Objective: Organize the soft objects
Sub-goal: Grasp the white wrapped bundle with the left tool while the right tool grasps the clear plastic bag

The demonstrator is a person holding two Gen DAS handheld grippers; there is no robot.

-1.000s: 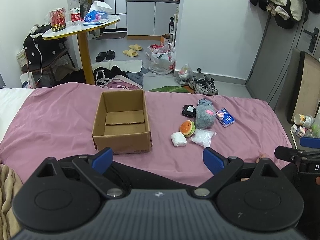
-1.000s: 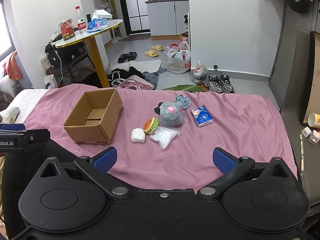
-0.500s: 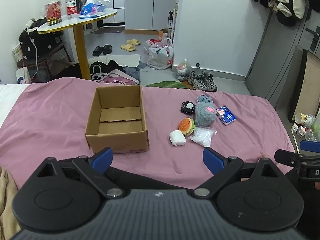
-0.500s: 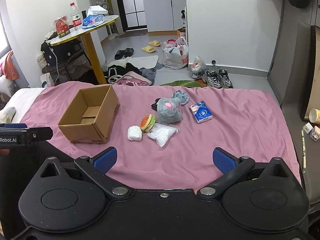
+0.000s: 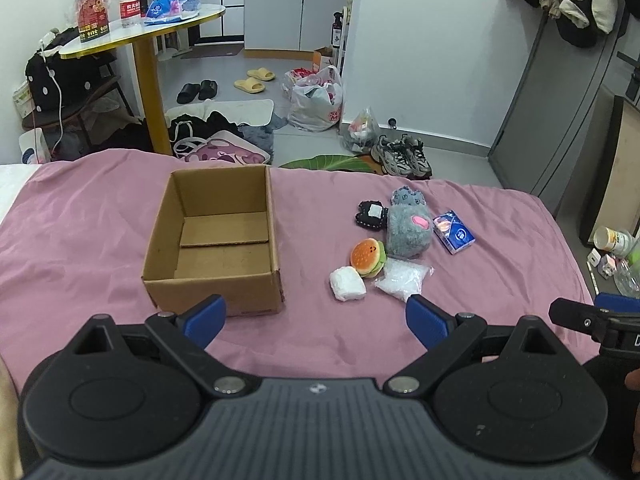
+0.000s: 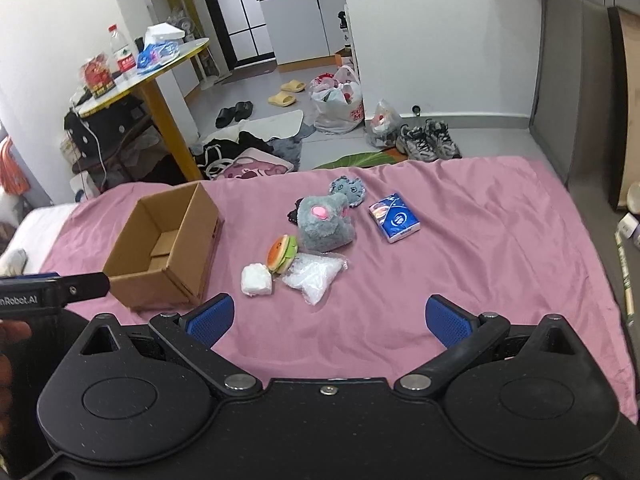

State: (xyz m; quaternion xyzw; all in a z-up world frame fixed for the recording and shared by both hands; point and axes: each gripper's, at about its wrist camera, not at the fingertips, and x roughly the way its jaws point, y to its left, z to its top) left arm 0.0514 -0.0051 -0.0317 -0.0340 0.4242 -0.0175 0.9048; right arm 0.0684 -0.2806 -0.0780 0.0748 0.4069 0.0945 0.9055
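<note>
An empty cardboard box (image 5: 218, 240) (image 6: 166, 248) stands open on the pink bedsheet (image 5: 80, 232). To its right lies a cluster: a grey plush (image 5: 408, 230) (image 6: 324, 222), a burger plush (image 5: 367, 258) (image 6: 282, 254), a white soft wad (image 5: 347, 283) (image 6: 257, 280), a clear bag of white filling (image 5: 402, 278) (image 6: 314, 274), a black pouch (image 5: 372, 214), a small blue-grey plush (image 5: 407, 198) (image 6: 349, 188) and a blue tissue pack (image 5: 454, 232) (image 6: 394, 218). My left gripper (image 5: 316, 320) and right gripper (image 6: 328, 318) hover open near the bed's front, holding nothing.
Beyond the bed's far edge the floor holds clothes, bags, slippers (image 5: 250, 80) and sneakers (image 5: 404, 156). A round yellow-legged table (image 5: 148, 36) with a bottle and packets stands at the back left. A grey door and a leaning board are on the right.
Both grippers have moved forward over the bed, so the box and the soft objects appear closer. The right view has tilted leftward. Nothing on the bed has moved.
</note>
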